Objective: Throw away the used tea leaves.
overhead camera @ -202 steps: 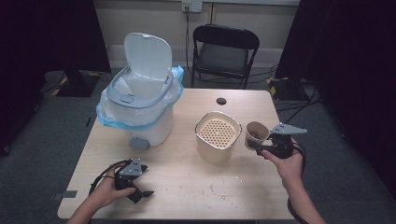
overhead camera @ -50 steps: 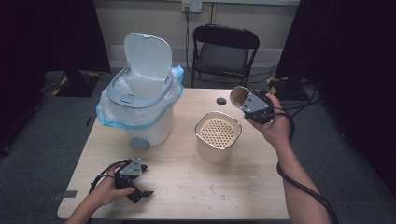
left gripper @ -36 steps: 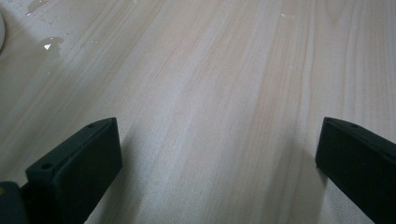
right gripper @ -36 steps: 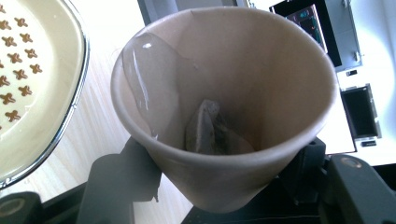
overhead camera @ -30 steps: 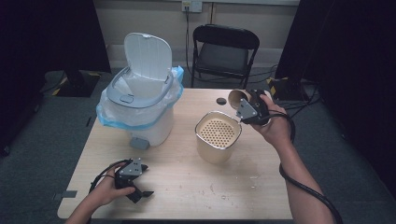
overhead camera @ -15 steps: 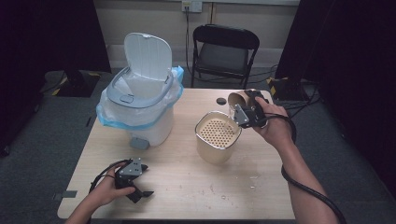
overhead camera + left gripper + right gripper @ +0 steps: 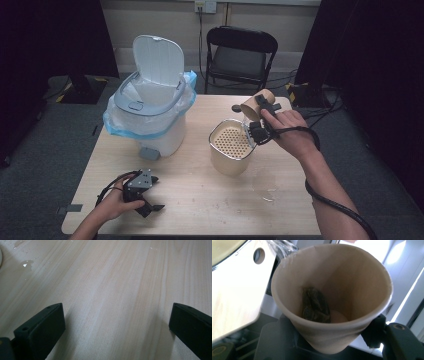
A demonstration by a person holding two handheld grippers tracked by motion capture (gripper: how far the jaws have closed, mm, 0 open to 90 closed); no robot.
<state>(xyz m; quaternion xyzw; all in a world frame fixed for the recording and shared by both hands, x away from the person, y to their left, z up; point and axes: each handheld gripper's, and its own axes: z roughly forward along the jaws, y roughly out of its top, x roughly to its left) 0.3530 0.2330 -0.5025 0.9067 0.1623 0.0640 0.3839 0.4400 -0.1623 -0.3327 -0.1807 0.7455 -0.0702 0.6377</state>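
Observation:
A tan paper cup is tipped on its side above the beige container, its mouth turned towards the perforated strainer insert. My right gripper is shut on the cup, held by a hand over the container's right rim. In the right gripper view the cup sits between the jaws of my right gripper, with a dark tea bag stuck inside and a clear stream at its upper lip. My left gripper rests open at the table's front left; in its own view my left gripper has bare wood between the jaws.
A white pedal bin with a blue liner and raised lid stands at the back left. A small black disc lies behind the container. A wet patch shows on the table at front right. A black chair stands beyond the table.
My right gripper carried the cup from the container's right side up over its rim and tipped it towards the strainer. The left gripper has stayed put.

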